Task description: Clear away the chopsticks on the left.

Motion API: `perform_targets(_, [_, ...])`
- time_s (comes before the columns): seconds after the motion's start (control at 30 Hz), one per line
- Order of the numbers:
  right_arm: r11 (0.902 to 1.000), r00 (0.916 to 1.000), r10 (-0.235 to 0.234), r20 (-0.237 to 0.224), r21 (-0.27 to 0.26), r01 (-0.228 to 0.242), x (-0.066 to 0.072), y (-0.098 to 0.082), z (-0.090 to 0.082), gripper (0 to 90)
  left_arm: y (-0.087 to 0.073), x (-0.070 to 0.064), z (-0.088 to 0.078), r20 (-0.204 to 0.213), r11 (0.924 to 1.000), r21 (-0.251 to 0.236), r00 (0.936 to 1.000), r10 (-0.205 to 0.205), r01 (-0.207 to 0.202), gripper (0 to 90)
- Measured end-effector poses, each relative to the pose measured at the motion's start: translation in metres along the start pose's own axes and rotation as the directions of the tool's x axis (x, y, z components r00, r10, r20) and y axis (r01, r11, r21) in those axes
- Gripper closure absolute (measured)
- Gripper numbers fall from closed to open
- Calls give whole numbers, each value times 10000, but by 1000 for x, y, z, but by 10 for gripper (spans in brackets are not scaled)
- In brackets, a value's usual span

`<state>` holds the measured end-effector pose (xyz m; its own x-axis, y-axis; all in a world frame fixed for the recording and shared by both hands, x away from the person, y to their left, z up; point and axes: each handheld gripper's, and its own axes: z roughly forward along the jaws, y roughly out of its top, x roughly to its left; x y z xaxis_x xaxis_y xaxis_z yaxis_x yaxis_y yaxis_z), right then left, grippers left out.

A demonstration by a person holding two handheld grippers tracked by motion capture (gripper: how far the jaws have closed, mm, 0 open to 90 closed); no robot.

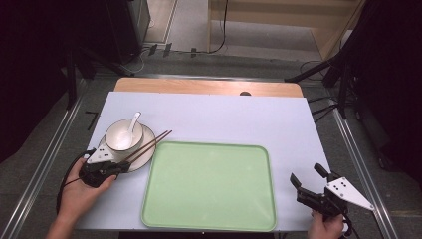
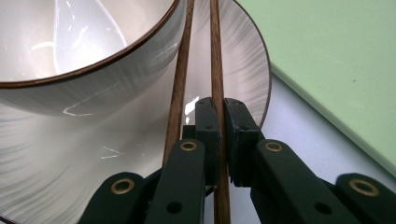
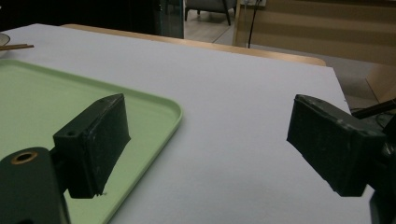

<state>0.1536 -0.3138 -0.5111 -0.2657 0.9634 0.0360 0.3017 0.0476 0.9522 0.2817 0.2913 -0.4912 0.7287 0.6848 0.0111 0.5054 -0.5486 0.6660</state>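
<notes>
A green tray [image 1: 209, 186] is being seen lying on the white table [image 1: 224, 117], while a white spoon [image 1: 132, 127] is being propped inside a bowl [image 1: 119, 135].

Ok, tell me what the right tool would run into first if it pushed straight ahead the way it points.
Probably nothing soon: the right tool, jaws wide open, points over bare white table towards its far edge. The green tray lies off to its left, likely missed, though depth is hard to judge.
</notes>
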Motion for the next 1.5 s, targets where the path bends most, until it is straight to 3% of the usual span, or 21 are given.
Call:
perform_targets(0.17, [10000,10000,-9,5,-22,9,0,0,-1,127,7,-7,-10,322,9987,-432,9992,-257,271,856])
perform_targets(0.4, [10000,10000,-16,21,-69,16,-1,0,-1,127,17,-34,-11,1003,9951,-923,9946,-269,362,856])
perform_targets(0.53, [10000,10000,-1,9,-44,1,-1,0,-1,127,21,-56,-2,1095,9958,-812,9934,-341,431,856])
perform_targets(0.57, [10000,10000,-4,10,-43,5,-1,0,-1,127,21,-56,-2,1095,9958,-812,9934,-341,431,856])
perform_targets(0.67, [10000,10000,-12,6,-52,12,0,0,-1,127,22,-75,9,1471,9958,-631,9875,-569,668,855])
perform_targets(0.7, [10000,10000,-12,6,-52,12,0,0,-1,127,22,-75,9,1471,9958,-631,9875,-569,668,855])
perform_targets(0.8, [10000,10000,-18,12,-49,18,0,0,-1,127,22,-88,18,1841,9946,-434,9793,-847,942,855])
perform_targets(0.97, [10000,10000,4,26,-69,-4,0,0,-2,127,21,-104,30,2024,9953,28,9747,-953,967,855])
perform_targets(1.2, [10000,10000,24,27,-68,-24,-1,0,-2,127,16,-106,39,1760,9918,432,9763,-1261,1204,853])
perform_targets(1.27, [10000,10000,43,30,-66,-43,-1,0,-2,127,14,-106,42,1593,9923,588,9802,-1174,1093,849])
perform_targets(1.33, [10000,10000,48,22,-61,-48,-1,0,-2,127,14,-105,42,1674,9910,616,9776,-1279,1191,846])
perform_targets(1.5, [10000,10000,47,3,-27,-47,0,0,-1,127,14,-106,43,1615,9912,629,9789,-1254,1166,837])
